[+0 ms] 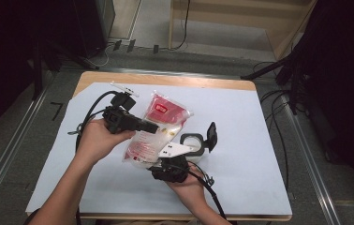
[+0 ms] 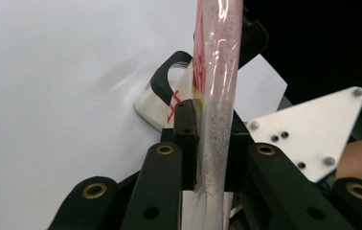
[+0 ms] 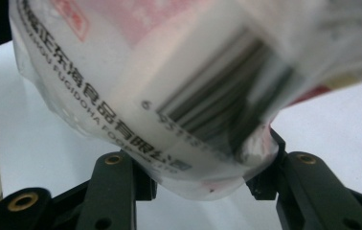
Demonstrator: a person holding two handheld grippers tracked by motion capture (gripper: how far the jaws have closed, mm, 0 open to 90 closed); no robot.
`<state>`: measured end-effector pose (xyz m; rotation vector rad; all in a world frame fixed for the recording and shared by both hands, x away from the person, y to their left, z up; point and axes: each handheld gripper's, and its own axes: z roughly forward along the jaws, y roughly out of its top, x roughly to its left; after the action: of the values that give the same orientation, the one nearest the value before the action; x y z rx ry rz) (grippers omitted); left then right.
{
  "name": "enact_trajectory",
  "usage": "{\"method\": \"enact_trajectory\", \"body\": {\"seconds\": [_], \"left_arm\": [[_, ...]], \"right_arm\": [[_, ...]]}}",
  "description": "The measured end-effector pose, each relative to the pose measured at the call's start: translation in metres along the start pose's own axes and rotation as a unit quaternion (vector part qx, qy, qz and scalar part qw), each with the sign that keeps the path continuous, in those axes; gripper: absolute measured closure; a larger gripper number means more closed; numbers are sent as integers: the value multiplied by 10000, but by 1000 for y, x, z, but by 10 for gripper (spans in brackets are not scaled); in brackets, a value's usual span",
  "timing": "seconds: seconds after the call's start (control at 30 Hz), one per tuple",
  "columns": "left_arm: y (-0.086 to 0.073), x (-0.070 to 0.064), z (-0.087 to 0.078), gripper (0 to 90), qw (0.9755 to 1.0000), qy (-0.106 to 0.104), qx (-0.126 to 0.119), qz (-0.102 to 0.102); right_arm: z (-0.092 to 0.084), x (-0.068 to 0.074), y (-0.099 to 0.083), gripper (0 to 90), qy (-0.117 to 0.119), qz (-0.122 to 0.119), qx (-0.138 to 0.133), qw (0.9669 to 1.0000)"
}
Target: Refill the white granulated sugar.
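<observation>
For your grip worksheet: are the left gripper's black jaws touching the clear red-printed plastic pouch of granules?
Touching. The left gripper view shows the left gripper with both jaws pressed flat against the clear red-printed plastic pouch.

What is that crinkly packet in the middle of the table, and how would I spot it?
Look at the white sheet that covers the wooden table. Near its middle, both hand-held grippers grip a clear plastic pouch of pale grains: the left gripper clamps one side, the right gripper its lower end. Its red printed top and barcode set it apart from the small black-lidded jar beside it.
</observation>
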<state>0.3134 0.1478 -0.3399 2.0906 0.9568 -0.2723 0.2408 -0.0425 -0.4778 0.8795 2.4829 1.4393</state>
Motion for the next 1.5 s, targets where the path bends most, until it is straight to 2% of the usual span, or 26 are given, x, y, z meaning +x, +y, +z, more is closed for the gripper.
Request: {"method": "enact_trajectory", "body": {"seconds": [0.1,0.17,0.23,0.33,0.37,0.43,0.57,0.63,0.73,0.8,0.9,0.97,1.1,1.23,1.4,1.5], "left_arm": [[-3,6,-5,828,9998,-179,-55,-101],[-4,9,-7,832,9997,-178,-59,-147],[-6,11,-9,836,9999,-122,-28,-95],[-8,10,-10,844,10000,-79,16,0],[-8,10,-10,847,10000,-71,14,12],[-8,12,-10,856,10000,-23,33,54],[-9,17,-12,872,10000,-12,-39,-22],[-9,20,-15,878,9999,-35,-115,-52],[-9,23,-21,881,9994,-67,-308,-122],[-10,24,-25,881,9989,-13,-436,-157],[-10,27,-31,881,9983,281,-496,-121],[-11,33,-34,882,9976,366,-566,-158],[-14,47,-35,882,9962,404,-700,-312],[-10,54,-34,882,9955,523,-748,-239],[-8,65,-30,881,9937,650,-878,-253],[-8,73,-24,882,9933,728,-858,-250]], "right_arm": [[0,-6,0,558,0,255,40,9997],[0,-10,-1,557,-21,407,58,9992],[0,-15,-2,564,-98,571,120,9982],[-1,-20,-2,566,-267,663,196,9972],[-1,-22,-2,566,-249,704,215,9970],[-1,-21,-2,565,-199,632,238,9975],[2,-16,1,566,-49,413,371,9984],[3,-14,2,565,70,337,421,9985],[4,-11,3,561,83,185,486,9986],[3,-10,3,563,148,195,498,9985],[3,-11,3,563,212,201,543,9981],[2,-11,4,563,244,231,549,9979],[0,-11,6,555,348,188,543,9977],[-5,-12,10,548,451,40,578,9973],[-15,-19,13,539,572,181,452,9972],[-22,-24,15,528,589,96,464,9971]]}}
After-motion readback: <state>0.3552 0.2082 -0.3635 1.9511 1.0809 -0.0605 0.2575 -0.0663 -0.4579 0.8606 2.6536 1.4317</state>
